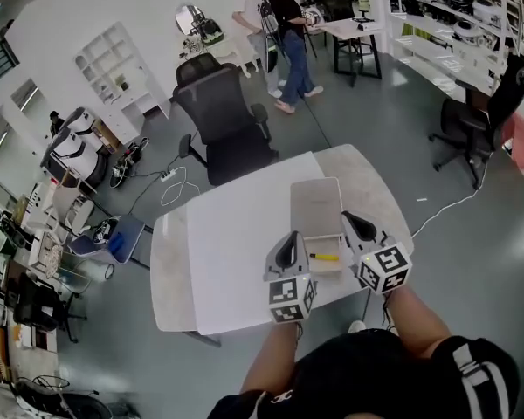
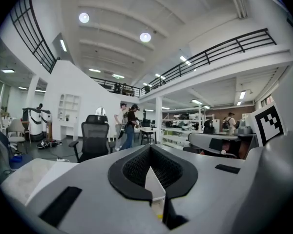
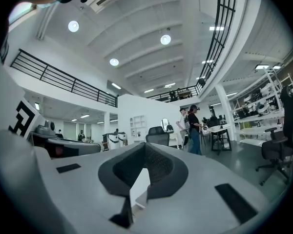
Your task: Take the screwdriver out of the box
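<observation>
Head view: open box [image 1: 317, 208] sits nr the worktop's [image 1: 236, 260] front edge; yellow screwdriver [image 1: 325, 257] lies inside, betw. left tool [image 1: 288, 250] and right tool [image 1: 359, 227], both just beside the box. Lots of bare worktop to the left, but the right edge is close. Left gripper view: tool [image 2: 150, 149] tips pressed together, empty; box and a yellow sliver [image 2: 159, 216] show thru the gap. Right gripper view: tool [image 3: 144, 145] tips also together, empty. Risk: going in w/o spreading would likely shove the box twd the edge or knock its lid.

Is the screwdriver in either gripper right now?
No, the yellow screwdriver lies in the open box, left gripper and right gripper beside it.
</observation>
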A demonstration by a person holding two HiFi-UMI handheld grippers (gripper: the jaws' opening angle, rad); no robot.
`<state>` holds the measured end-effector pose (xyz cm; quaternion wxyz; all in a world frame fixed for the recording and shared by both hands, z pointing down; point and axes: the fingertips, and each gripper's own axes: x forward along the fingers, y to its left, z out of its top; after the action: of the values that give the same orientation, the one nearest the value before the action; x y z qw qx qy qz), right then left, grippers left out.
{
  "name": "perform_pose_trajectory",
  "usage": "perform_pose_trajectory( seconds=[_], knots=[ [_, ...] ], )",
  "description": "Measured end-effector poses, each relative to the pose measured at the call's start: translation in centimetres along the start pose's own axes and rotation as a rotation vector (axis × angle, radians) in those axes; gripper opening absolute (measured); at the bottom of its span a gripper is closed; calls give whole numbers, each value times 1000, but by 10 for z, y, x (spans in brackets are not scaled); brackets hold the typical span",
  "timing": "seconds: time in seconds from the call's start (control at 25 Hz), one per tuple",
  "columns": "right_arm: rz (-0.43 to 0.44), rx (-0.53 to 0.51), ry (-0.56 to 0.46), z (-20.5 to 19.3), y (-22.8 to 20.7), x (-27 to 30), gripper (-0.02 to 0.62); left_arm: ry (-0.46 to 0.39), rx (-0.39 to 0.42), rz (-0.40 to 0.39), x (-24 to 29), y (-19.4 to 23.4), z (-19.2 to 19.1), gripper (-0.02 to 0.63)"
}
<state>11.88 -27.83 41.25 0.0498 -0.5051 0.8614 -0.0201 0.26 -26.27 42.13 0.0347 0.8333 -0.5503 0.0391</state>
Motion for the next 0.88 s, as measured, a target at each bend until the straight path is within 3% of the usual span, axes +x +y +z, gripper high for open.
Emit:
perform_pose_trajectory(
  seconds=[0.28, 0.56, 0.72, 0.88],
  knots=[
    [71, 12, 45, -12, -18, 34, 14, 36, -4, 54, 30, 9, -5, 8],
    [100, -43, 99, -32, -9, 62, 14, 43, -7, 43, 48, 36, -7, 8],
    [131, -133, 142, -48, -7, 81, 14, 46, -9, 33, 61, 52, -9, 8],
    [217, -321, 229, -80, -4, 100, 14, 52, -18, 41, 65, 72, -16, 8]
  ],
)
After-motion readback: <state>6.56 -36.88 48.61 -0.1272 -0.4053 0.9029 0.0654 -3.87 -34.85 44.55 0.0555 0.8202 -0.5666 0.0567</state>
